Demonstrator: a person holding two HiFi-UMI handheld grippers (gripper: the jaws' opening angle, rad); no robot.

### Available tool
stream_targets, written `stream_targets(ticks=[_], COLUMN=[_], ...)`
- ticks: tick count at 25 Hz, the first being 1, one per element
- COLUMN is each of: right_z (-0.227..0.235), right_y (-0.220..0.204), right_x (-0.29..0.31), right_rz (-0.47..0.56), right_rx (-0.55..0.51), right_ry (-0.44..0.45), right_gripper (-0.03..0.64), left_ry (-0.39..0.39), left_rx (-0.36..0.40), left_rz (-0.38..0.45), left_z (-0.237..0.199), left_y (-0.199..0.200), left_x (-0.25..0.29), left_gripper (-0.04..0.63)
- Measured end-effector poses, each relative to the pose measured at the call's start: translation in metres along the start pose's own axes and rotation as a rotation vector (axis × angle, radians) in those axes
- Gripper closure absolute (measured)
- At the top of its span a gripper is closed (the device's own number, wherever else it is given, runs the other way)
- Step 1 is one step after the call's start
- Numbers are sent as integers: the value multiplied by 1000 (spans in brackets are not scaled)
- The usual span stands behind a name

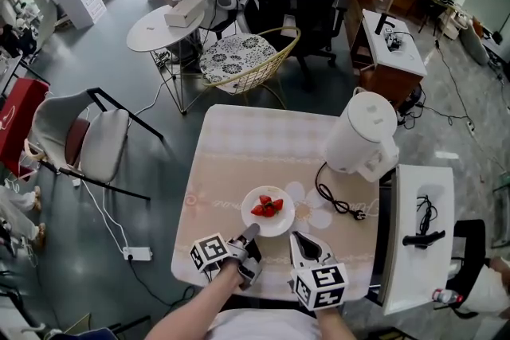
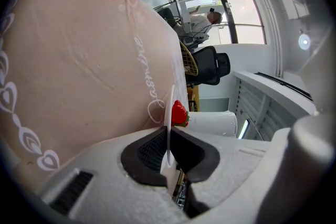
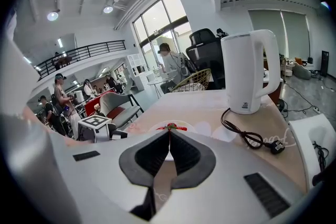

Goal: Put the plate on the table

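Evidently the left tool (image 1: pixel 249 233) is pinched shut on the rim of the small round white plate (image 1: pixel 283 224) of red strawberries (image 1: pixel 267 208), which seems to rest on the beige patterned tabletop (image 1: pixel 239 147). Keep it level and release gently. The right tool (image 1: pixel 299 239) is closed and empty.
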State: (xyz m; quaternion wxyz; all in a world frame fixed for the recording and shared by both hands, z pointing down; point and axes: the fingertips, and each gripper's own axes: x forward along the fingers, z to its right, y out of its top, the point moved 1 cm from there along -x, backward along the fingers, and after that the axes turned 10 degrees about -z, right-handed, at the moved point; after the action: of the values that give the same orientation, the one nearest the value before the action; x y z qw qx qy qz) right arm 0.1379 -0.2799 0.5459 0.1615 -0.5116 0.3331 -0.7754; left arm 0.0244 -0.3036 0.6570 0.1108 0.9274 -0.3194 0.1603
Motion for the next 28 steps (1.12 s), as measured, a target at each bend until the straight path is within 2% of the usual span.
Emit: stream_targets(ticks=[8,13,17,20,24,28], right_z=[0,-3,-6,-11,-18,-25], right_y=[1,1,2,2,0,-2], right_x=[4,4,2,0,-1,-3], right_rz=[-2,4,13,20,27,34], right_rx=[7,10,14,16,18,22], right_ry=[12,14,12,11,15,17], right_gripper=[612,612,612,612,612,612], left_ry=[60,79,133,180,255,279], left_rx=[74,131,177,217,301,366], left_rz=[3,-7,-18,-34,-61,-74], left_z=[3,12,11,11,11,15], left_y=[5,6,4,3,2,1], left_x=[0,0,-5,-10,-16,-24], left_gripper=[563,479,447,391,354,333])
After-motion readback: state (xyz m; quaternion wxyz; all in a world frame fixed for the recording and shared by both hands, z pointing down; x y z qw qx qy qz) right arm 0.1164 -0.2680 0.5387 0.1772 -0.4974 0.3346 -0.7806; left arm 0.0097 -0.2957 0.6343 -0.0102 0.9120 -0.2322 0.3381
